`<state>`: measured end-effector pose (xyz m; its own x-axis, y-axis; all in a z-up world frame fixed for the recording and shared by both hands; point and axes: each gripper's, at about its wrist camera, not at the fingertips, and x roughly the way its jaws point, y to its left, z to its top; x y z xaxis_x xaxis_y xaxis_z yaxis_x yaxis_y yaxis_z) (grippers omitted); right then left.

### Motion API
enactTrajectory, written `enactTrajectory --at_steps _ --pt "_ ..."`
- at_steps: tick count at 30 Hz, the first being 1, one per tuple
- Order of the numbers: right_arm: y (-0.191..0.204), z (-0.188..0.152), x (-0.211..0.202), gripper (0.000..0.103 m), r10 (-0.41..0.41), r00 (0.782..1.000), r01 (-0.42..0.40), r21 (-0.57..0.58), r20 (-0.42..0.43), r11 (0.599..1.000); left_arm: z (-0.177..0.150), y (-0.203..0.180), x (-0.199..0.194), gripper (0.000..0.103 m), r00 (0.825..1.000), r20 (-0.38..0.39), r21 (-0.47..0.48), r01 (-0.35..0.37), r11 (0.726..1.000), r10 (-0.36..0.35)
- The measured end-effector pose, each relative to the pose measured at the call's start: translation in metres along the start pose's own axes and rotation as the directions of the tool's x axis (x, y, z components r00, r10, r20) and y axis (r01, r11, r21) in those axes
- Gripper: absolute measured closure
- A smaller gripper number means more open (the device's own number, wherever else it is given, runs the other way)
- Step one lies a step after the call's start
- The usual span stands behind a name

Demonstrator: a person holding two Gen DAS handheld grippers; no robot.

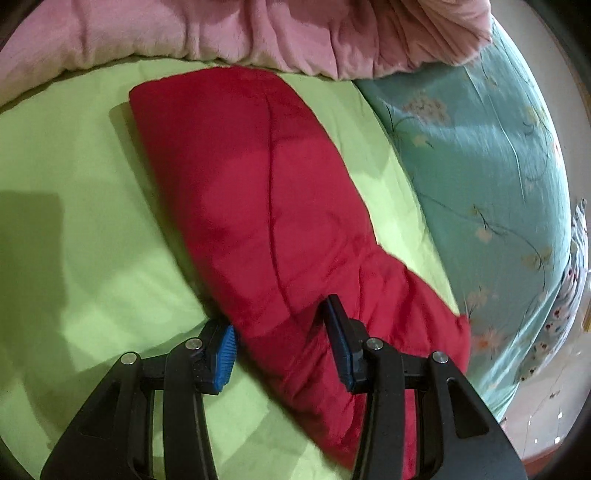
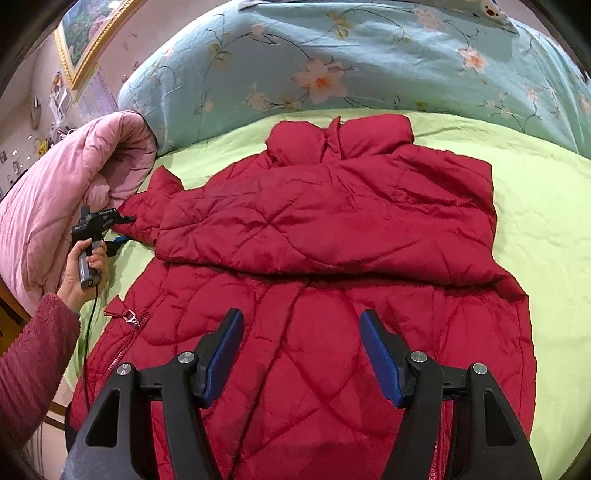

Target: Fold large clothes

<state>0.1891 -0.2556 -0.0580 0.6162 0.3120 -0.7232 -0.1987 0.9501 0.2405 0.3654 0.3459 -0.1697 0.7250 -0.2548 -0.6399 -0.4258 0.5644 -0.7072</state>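
Observation:
A red quilted jacket (image 2: 325, 236) lies spread on a lime green sheet (image 2: 546, 229), collar at the far end, one sleeve folded across the body. My right gripper (image 2: 301, 354) is open and empty, hovering over the jacket's lower body. My left gripper (image 1: 280, 339) is open around the end of a red sleeve (image 1: 258, 206); the sleeve cuff lies between its blue pads (image 1: 225, 350). In the right wrist view the left gripper (image 2: 122, 229) sits at the sleeve end at the left, held by a hand.
A pink quilt (image 2: 55, 206) is bunched at the left of the bed; it shows at the top of the left wrist view (image 1: 258, 33). A teal floral duvet (image 2: 332, 59) lies beyond the jacket. A framed picture (image 2: 88, 40) hangs on the wall.

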Motion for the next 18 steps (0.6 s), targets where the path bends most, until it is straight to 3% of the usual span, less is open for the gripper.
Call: enactTrajectory --at_steps 4,7,8,18 --pt "0.0 -0.002 -0.001 0.036 -0.004 1.0 0.004 0.005 -0.005 1.0 0.01 -0.007 0.007 0.061 1.0 0.022 0.014 -0.002 1.0 0.002" --pt "0.001 -0.003 -0.002 0.036 -0.004 1.0 0.004 0.0 -0.002 1.0 0.011 -0.01 0.006 0.088 0.999 0.031 0.035 0.016 0.999 -0.017" --pt "0.001 -0.003 -0.003 0.036 -0.006 1.0 0.006 -0.001 0.0 1.0 0.011 -0.012 0.004 0.092 0.999 0.036 0.046 0.024 0.999 -0.025" --pt "-0.002 0.002 -0.009 0.036 0.008 1.0 -0.008 0.014 0.017 1.0 -0.019 -0.069 -0.056 0.096 0.985 0.129 0.253 0.076 0.964 -0.112"
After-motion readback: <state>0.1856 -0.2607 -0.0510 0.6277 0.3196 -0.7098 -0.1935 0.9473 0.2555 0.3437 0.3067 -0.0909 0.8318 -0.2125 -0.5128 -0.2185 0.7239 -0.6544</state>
